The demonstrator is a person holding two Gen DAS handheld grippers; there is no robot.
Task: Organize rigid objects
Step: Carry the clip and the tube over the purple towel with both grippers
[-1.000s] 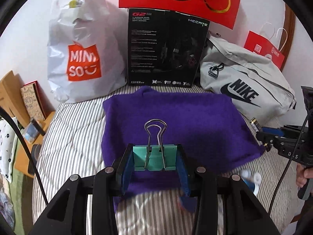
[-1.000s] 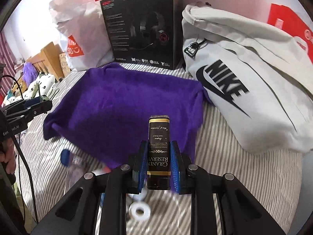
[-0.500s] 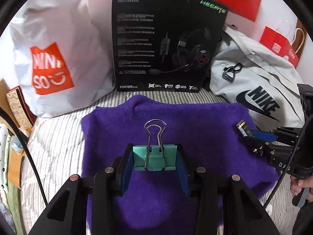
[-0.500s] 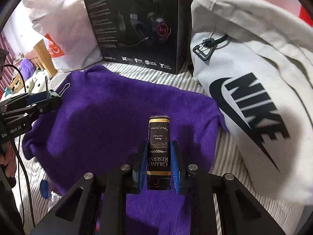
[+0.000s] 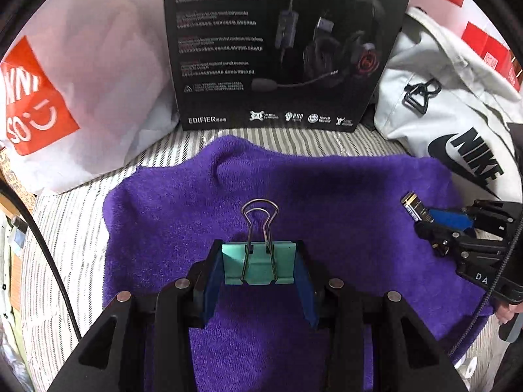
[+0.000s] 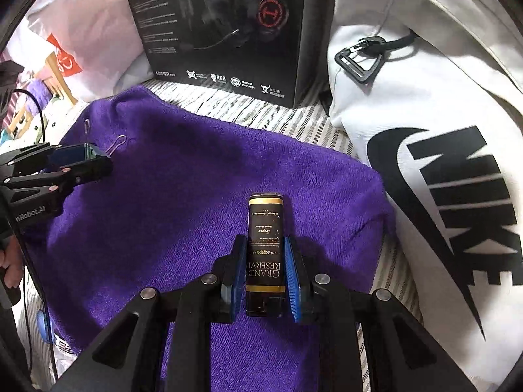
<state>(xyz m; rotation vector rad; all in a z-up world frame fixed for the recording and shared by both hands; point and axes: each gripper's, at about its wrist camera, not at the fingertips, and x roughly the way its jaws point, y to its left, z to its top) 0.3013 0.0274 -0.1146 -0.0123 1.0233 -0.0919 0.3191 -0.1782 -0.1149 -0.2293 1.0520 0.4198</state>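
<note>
Overall light: bright, fairly even, daylight-like; its source is out of frame.
Shadows: a soft dark patch lies on the purple towel (image 6: 183,202) ahead of the right gripper (image 6: 264,271); another crosses the far part of the towel in the left view.
Glare: the white plastic bag (image 5: 108,65) is washed out far left; the white sports bag (image 6: 441,137) is nearly blown out on the right.
Blur: the print on the black box (image 5: 281,45) is smeared.
Distortion: strong fisheye bending, black corners around both views.
Focus: the clip (image 5: 259,261) and small bottle (image 6: 264,254) are sharp.
</note>
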